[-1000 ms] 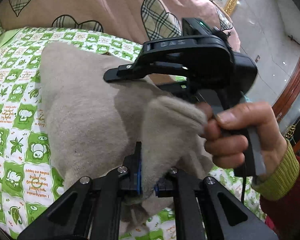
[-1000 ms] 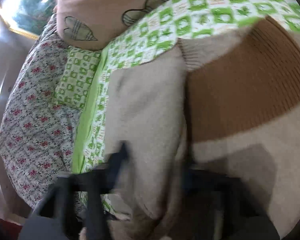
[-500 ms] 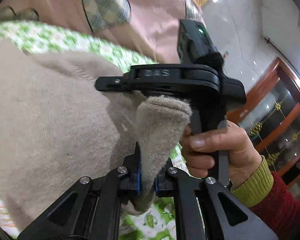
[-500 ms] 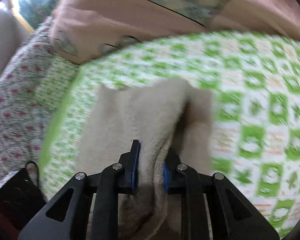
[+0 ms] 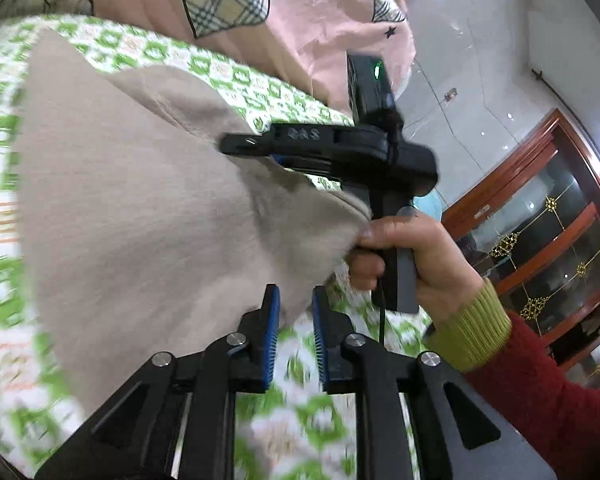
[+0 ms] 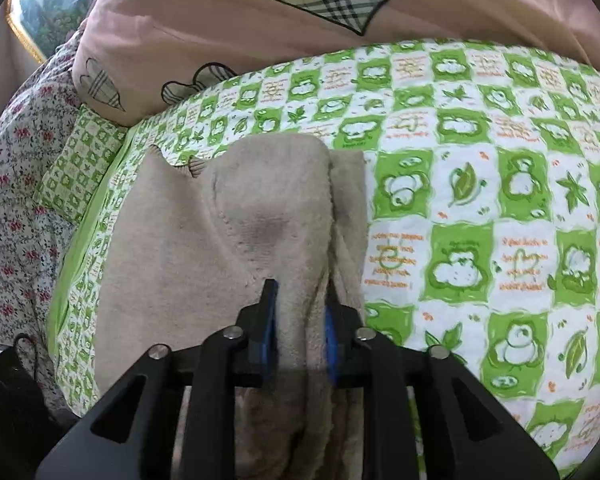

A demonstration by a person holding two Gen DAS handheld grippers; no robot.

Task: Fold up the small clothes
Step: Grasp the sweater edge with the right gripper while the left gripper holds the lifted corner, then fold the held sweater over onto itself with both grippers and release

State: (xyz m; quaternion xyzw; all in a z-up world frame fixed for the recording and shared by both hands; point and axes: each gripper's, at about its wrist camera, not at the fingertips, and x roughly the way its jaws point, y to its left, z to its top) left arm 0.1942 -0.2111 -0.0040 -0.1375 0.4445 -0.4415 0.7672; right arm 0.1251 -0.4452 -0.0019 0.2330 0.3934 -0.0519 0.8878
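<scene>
Left gripper [image 5: 294, 312]: jaws opening, a corner of the beige garment [image 5: 140, 208] just inside the gap at the left pad, right pad clear, so released. Garment spreads up-left from it across the green checked sheet [image 5: 260, 420]. Right gripper [image 6: 298, 312]: jaws opening too, a thick folded ridge of the garment [image 6: 236, 216] between the pads; probably grazing them, the near end is blurred. Ridge runs straight ahead along the fingers, so the right hand [image 5: 412, 264] is the better placed one.

place: home bedroom | signs: bed with green printed sheet [image 6: 480, 208], pink quilt [image 6: 260, 32], wooden glass cabinet [image 5: 548, 232]
</scene>
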